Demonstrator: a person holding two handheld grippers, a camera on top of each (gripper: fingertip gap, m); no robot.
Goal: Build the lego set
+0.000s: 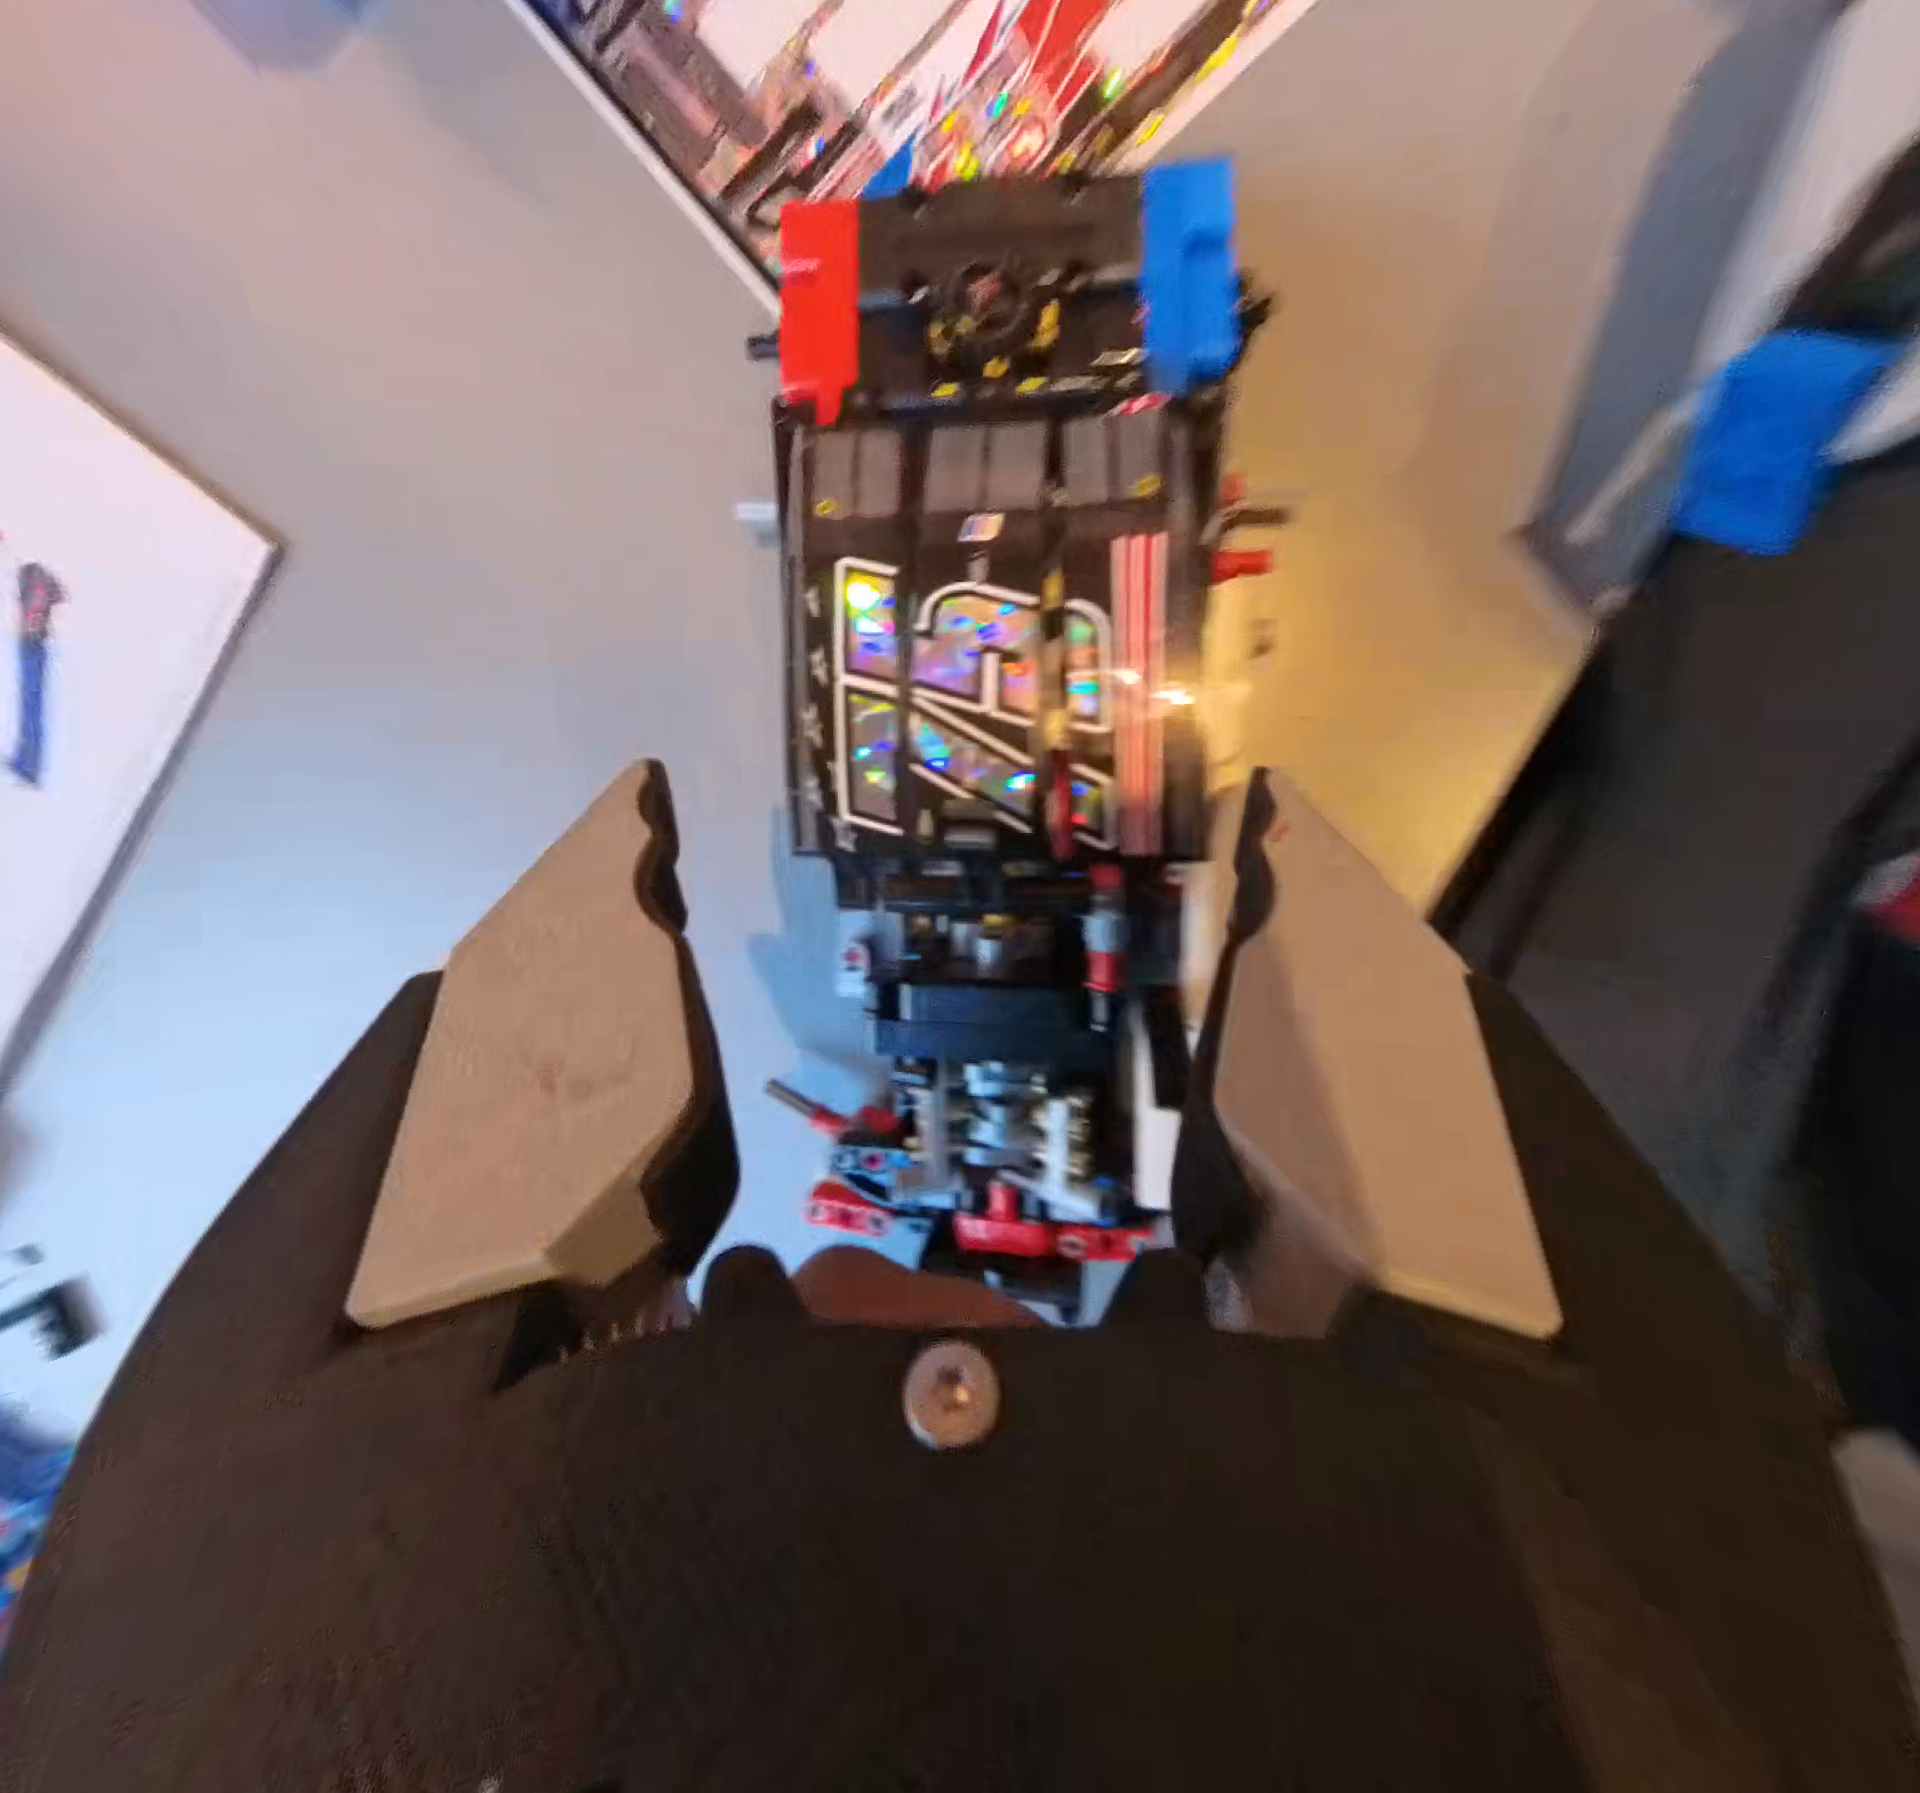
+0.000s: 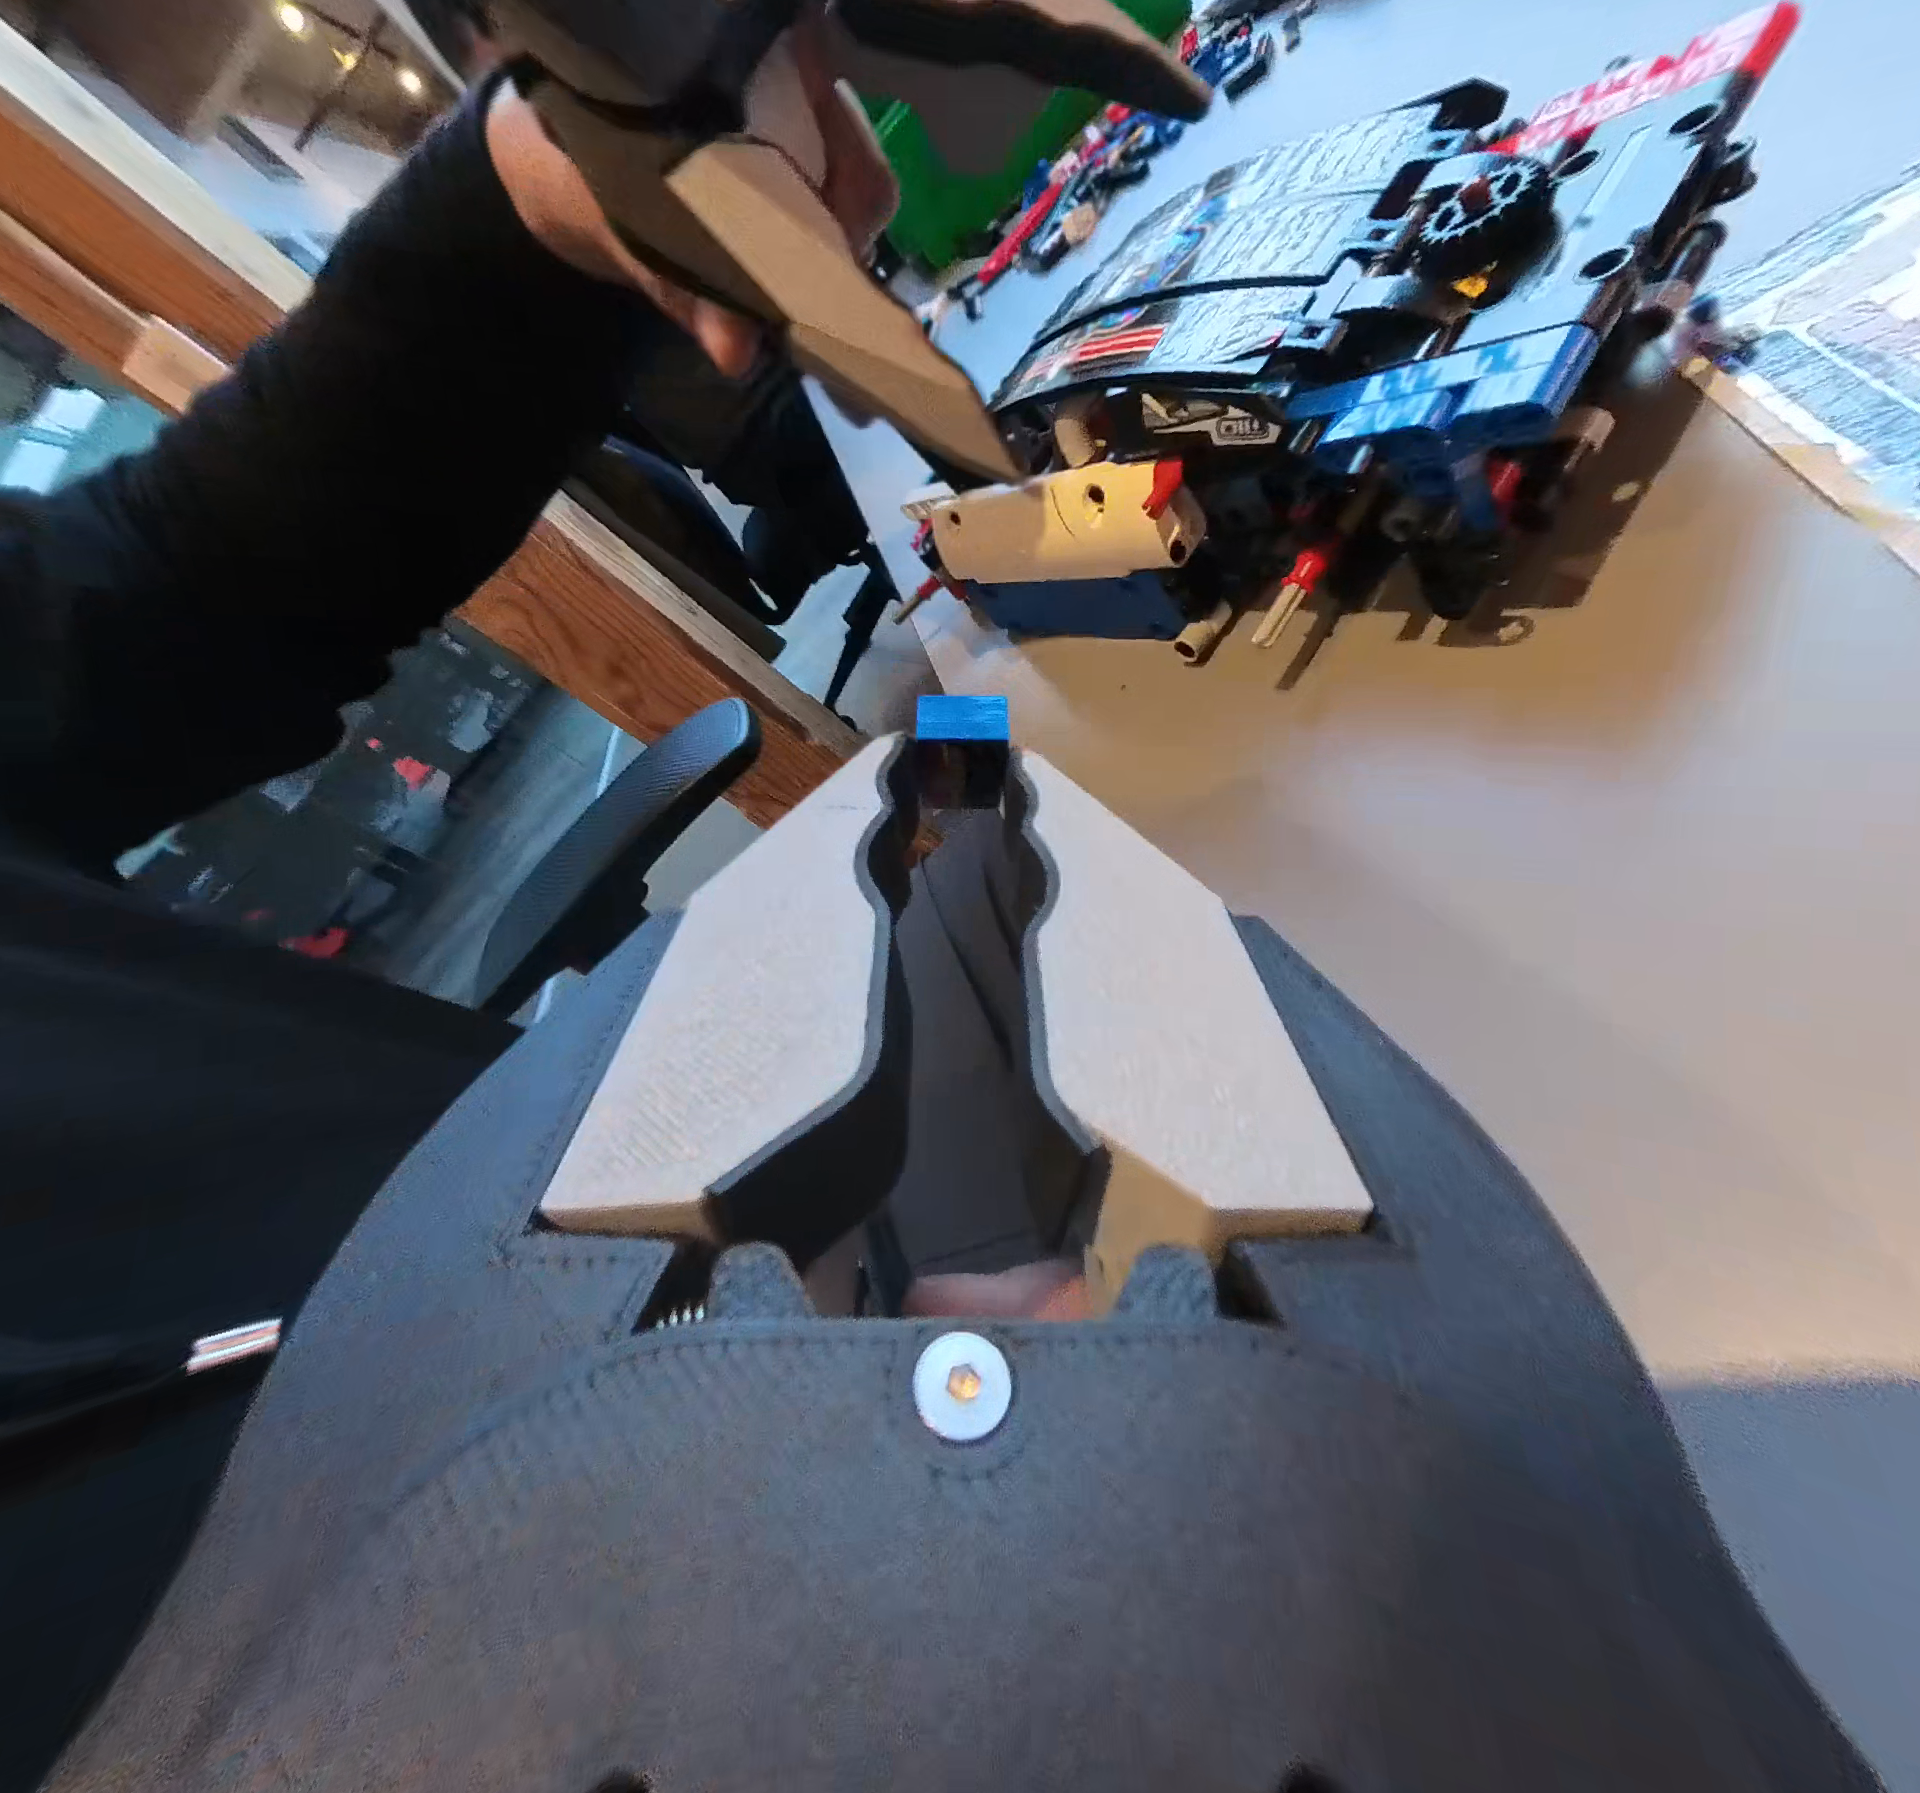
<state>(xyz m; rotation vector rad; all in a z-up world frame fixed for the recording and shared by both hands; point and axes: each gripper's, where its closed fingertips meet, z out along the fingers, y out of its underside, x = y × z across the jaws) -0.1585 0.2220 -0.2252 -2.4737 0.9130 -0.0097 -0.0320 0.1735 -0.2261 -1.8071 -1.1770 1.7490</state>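
1. Your left gripper (image 1: 956, 1005) is released, its jaws spread around the near end of the lego car (image 1: 997, 663), which lies on the table (image 1: 416, 808) at 12 o'clock.
2. Your right gripper (image 2: 961, 756) is clenched on a small blue brick (image 2: 962, 717).
3. The car looks stiff but fragile; take it by the black body, not the thin red pins.

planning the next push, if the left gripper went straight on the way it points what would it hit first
Most likely the lego car. The open left gripper points along the car, its near mechanical end already between the fingers, so that end comes first. Depth is unclear; it may pass above.
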